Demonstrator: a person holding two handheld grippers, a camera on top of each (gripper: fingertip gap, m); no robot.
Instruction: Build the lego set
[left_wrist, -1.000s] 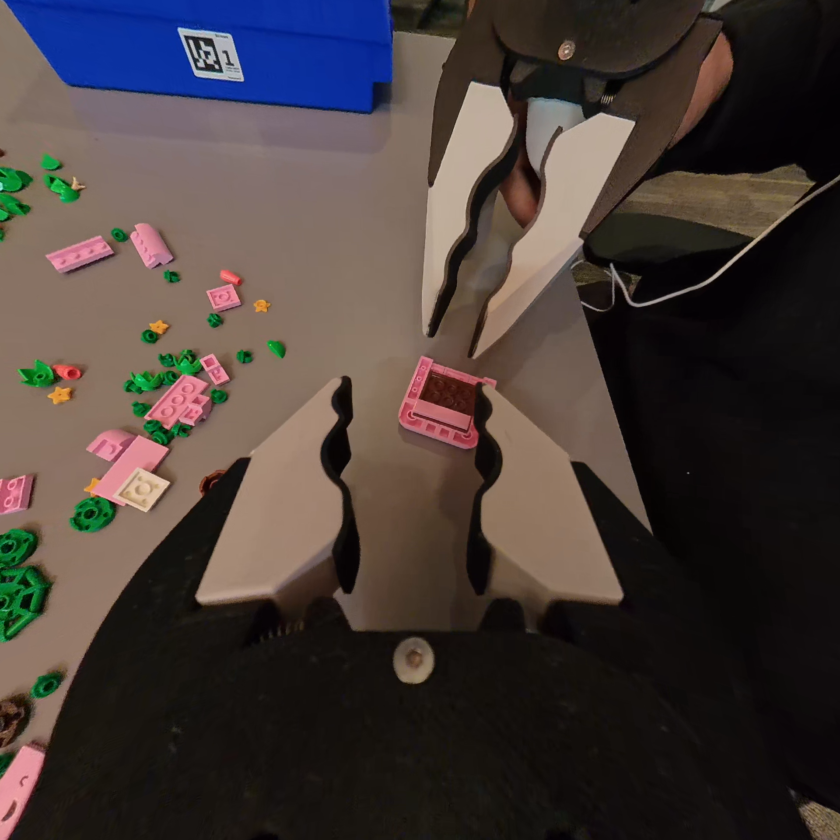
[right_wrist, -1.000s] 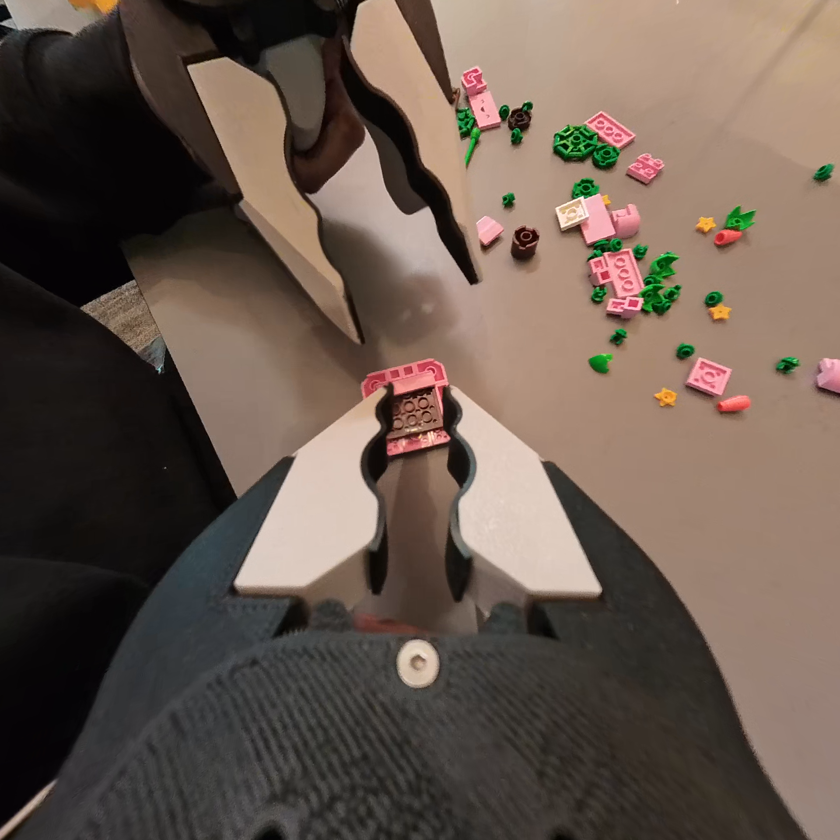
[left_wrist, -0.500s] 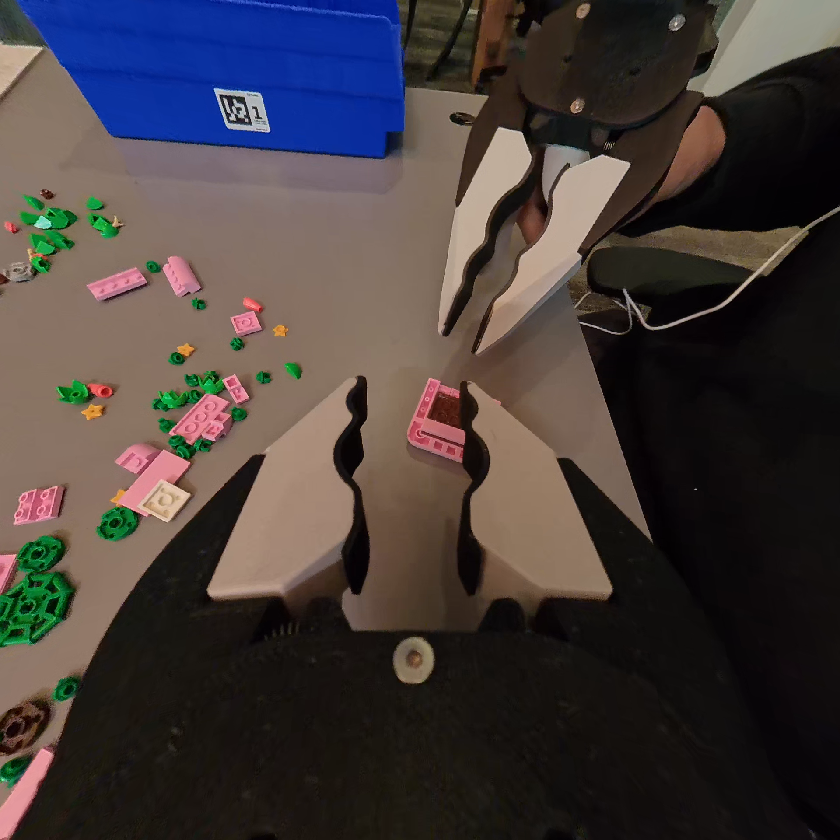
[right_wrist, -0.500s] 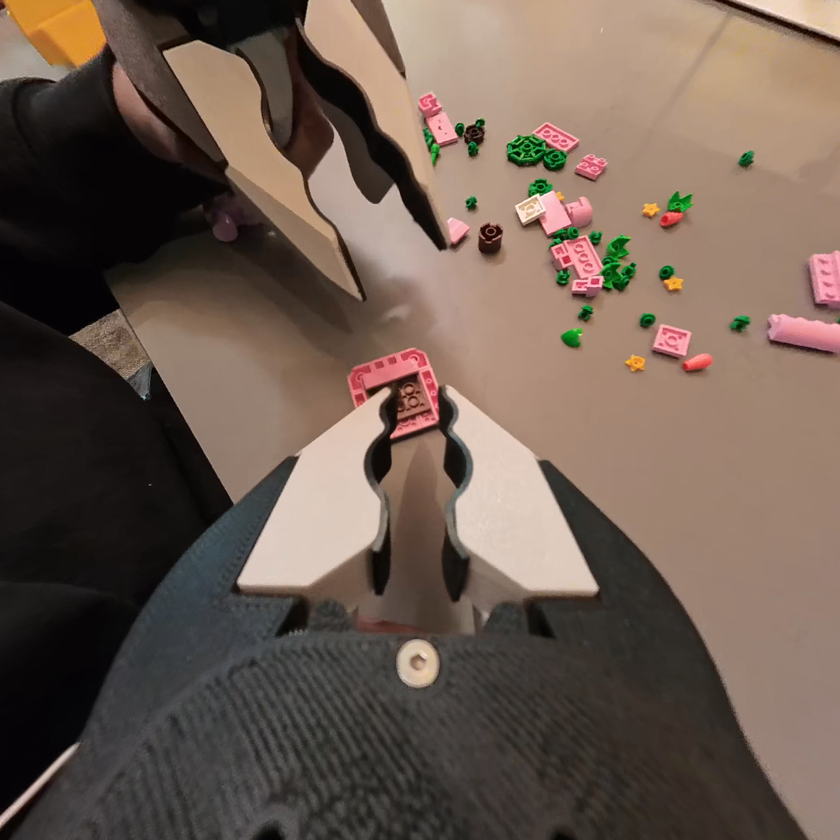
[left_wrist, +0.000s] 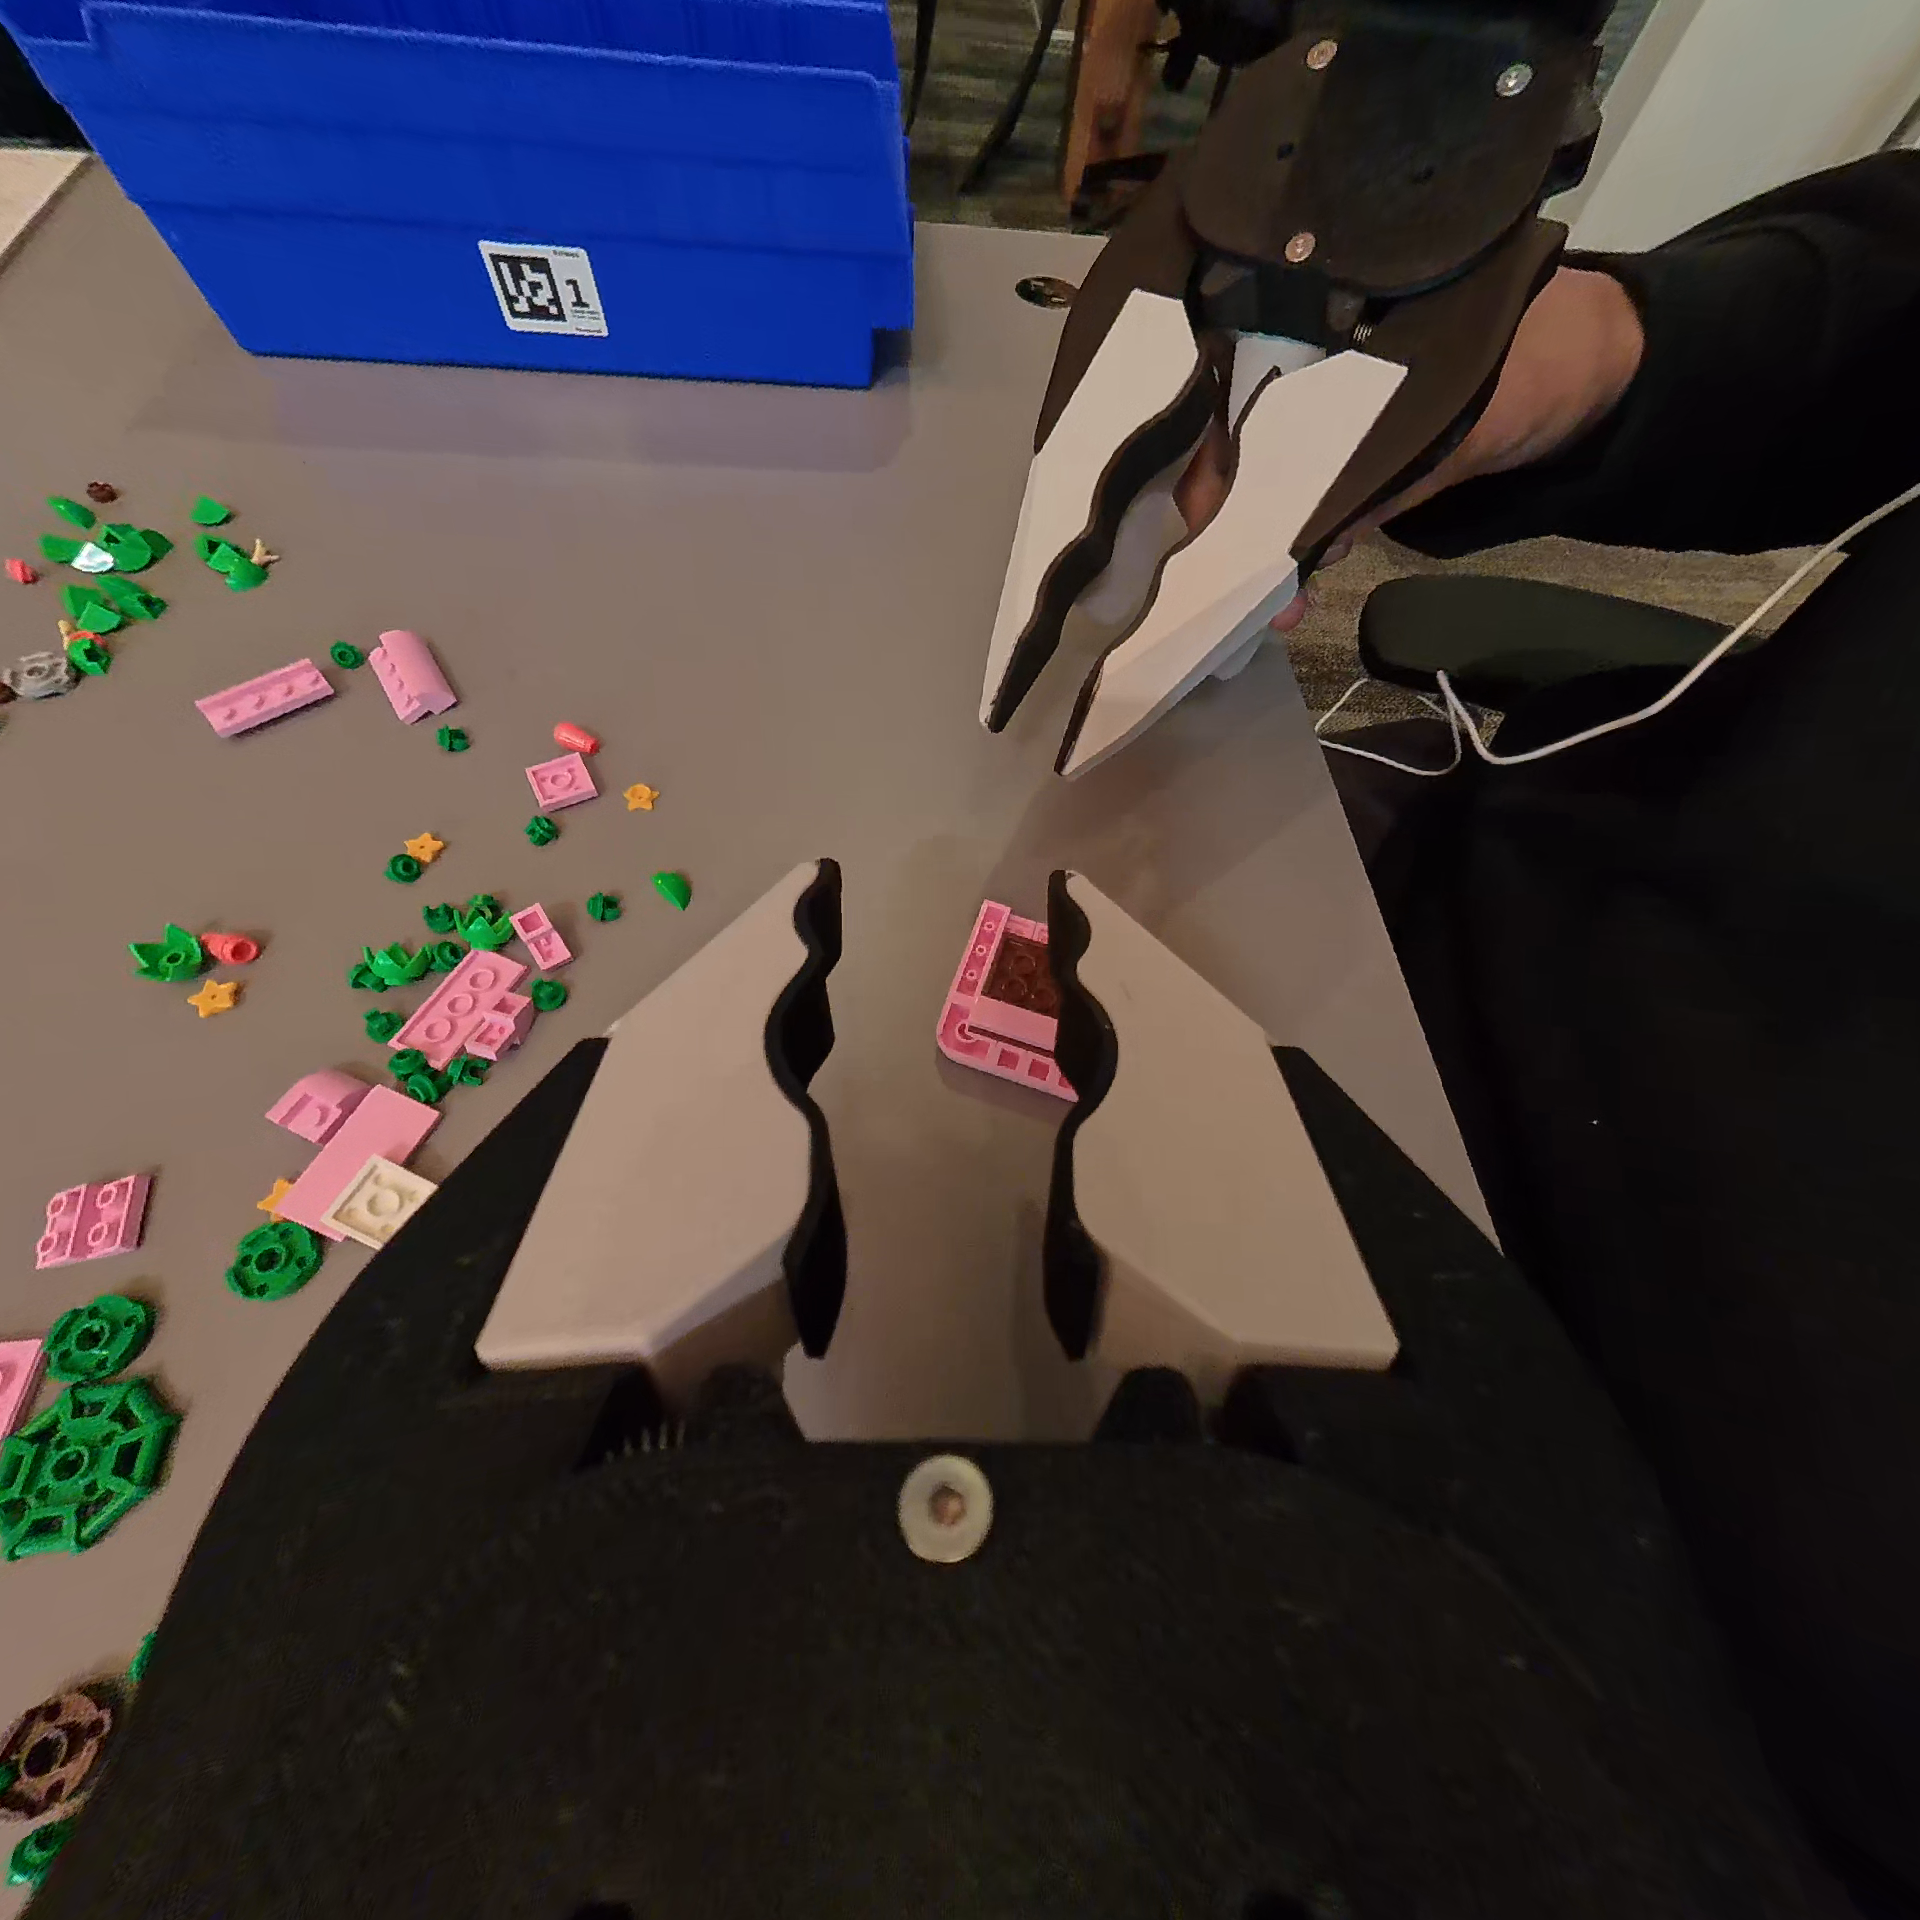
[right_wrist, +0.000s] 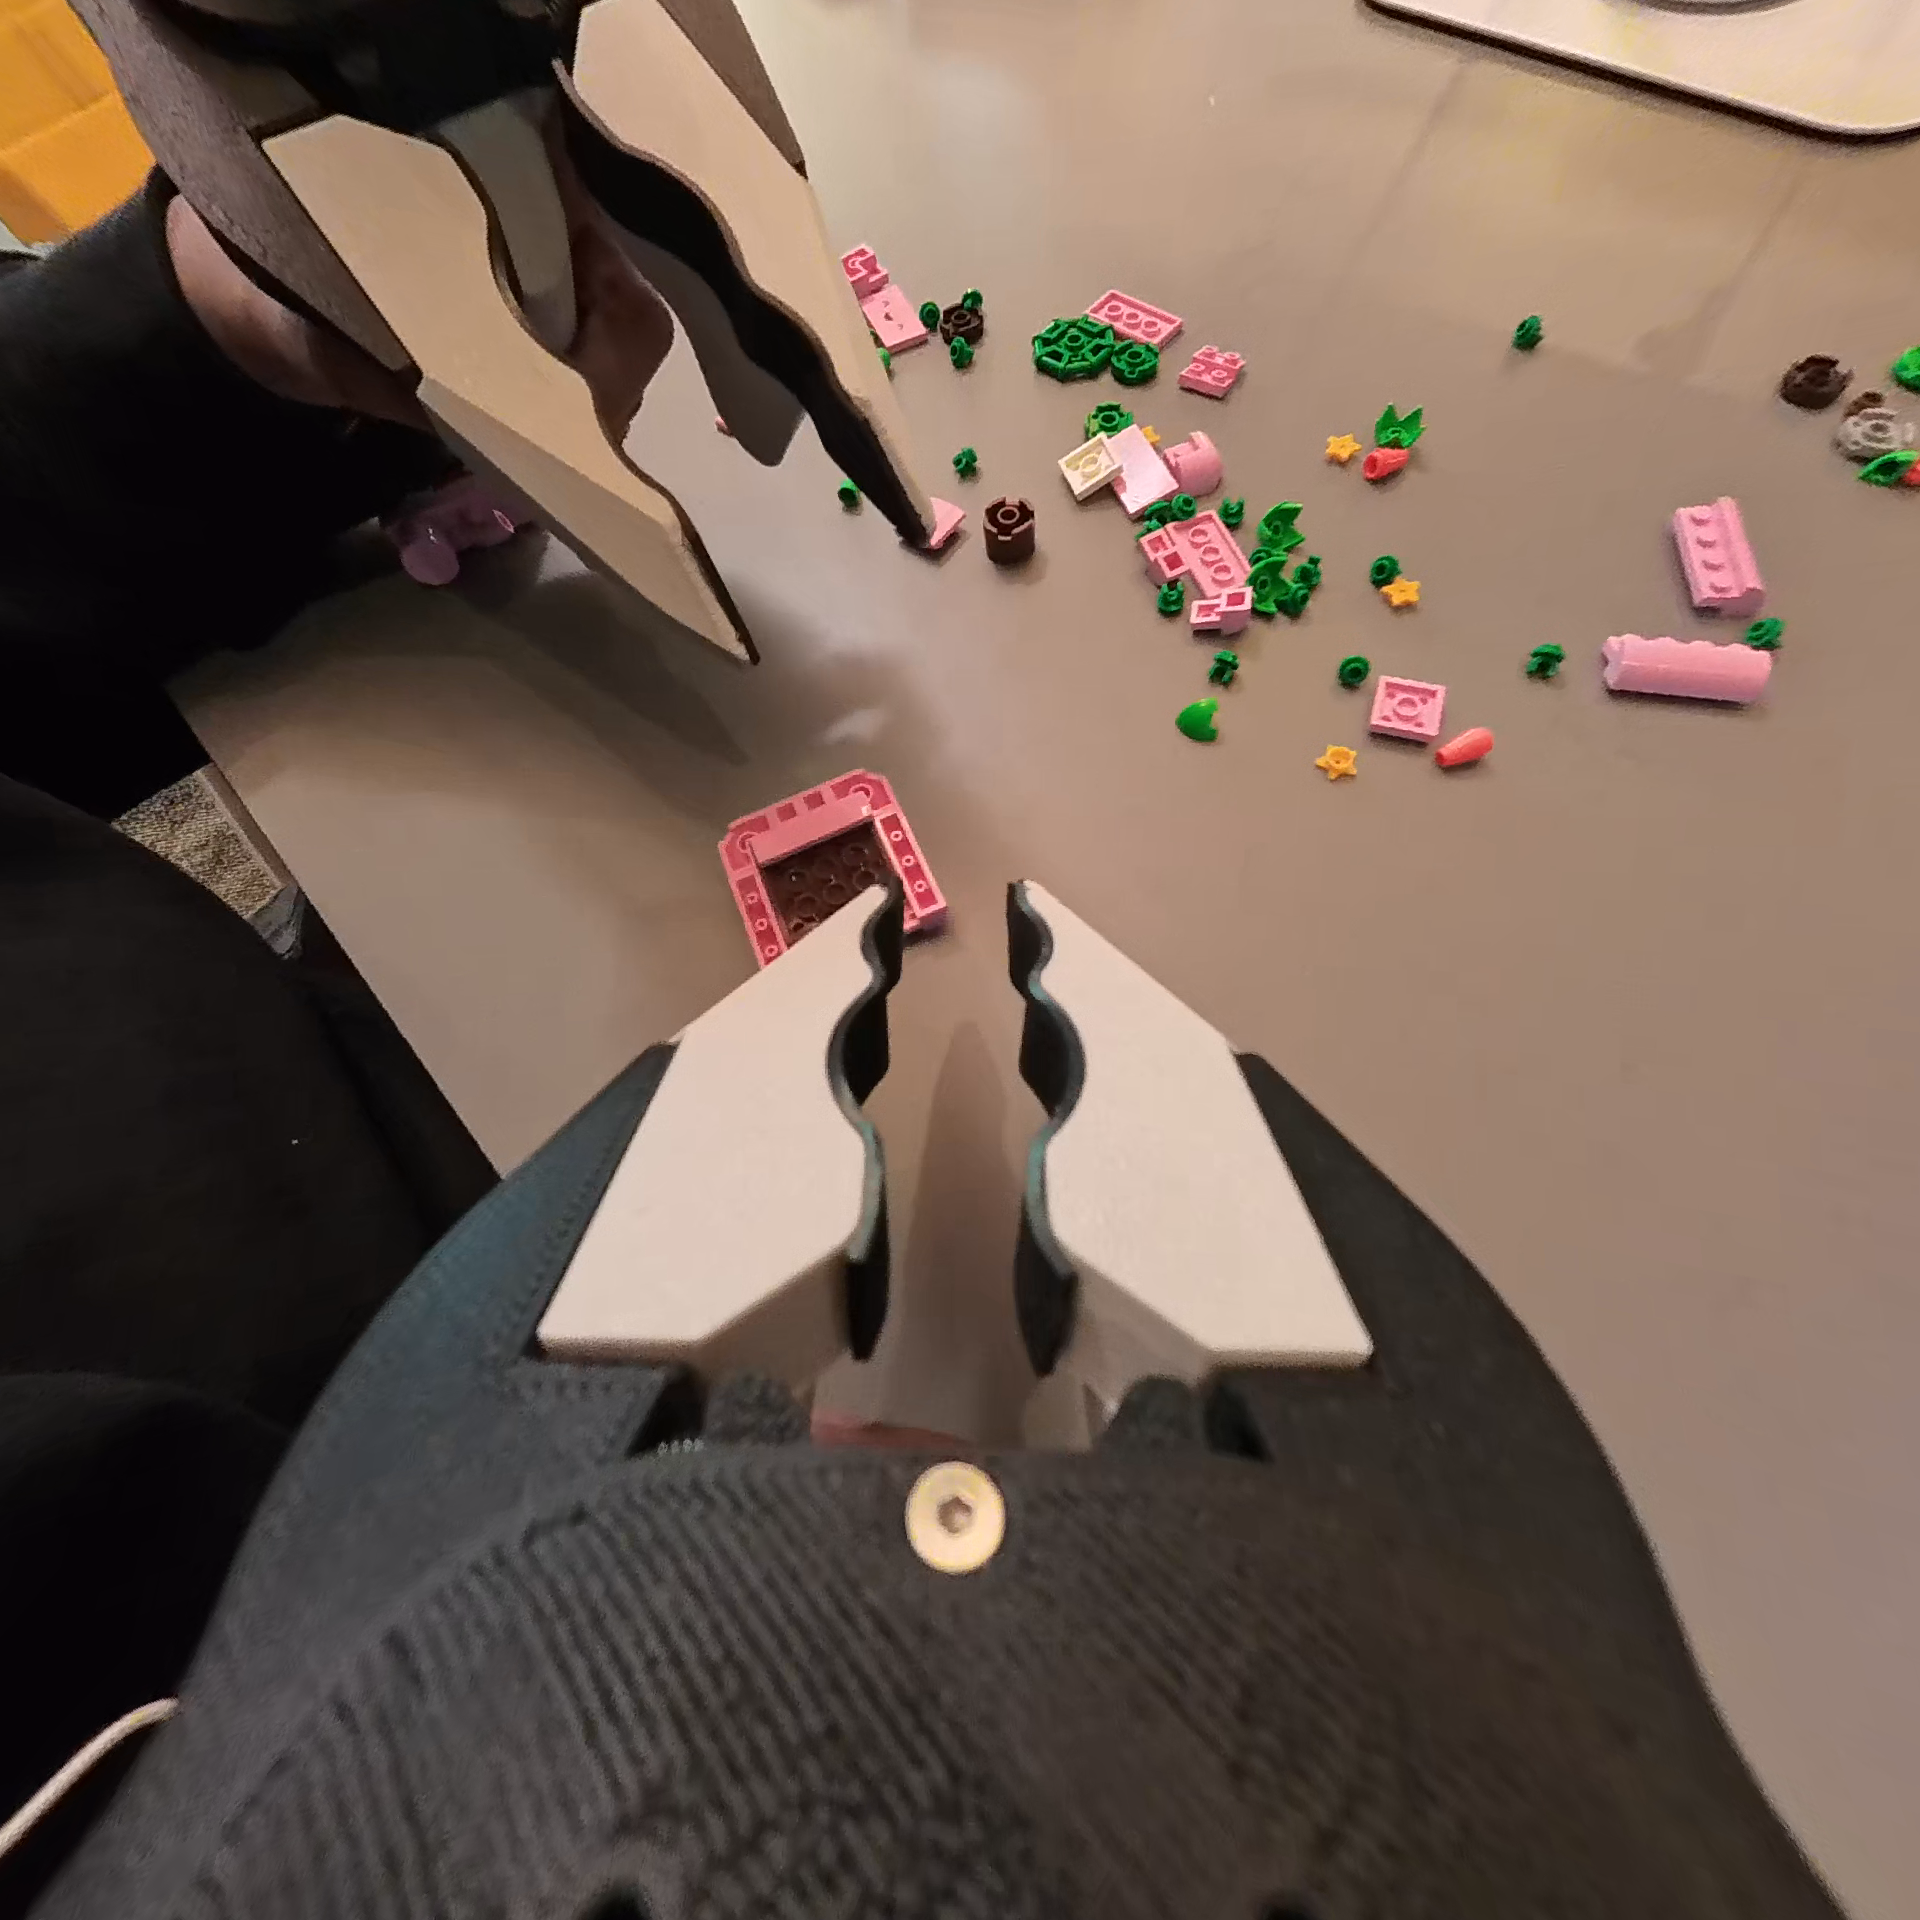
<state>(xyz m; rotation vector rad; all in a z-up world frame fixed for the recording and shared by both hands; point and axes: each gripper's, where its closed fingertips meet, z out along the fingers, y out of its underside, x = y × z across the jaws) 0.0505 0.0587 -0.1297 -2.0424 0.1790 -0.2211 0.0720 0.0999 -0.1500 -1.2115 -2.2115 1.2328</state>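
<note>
Resting flat on the grey surface (right_wrist: 1351, 1039), the pink-and-brown lego assembly (right_wrist: 831, 862) lies near the surface's edge; both the left hand-held gripper (left_wrist: 940, 883) and right hand-held gripper (right_wrist: 951, 899) hang above it, released and empty. Light, stiff and likely slippery, it is best pinched across its pink side walls.

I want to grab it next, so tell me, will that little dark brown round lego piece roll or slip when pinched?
The dark brown round brick stands upright on its flat end, so it probably stays put. Its curved side may slip between fingers. Knocked over on the smooth table, it would likely roll.
</note>
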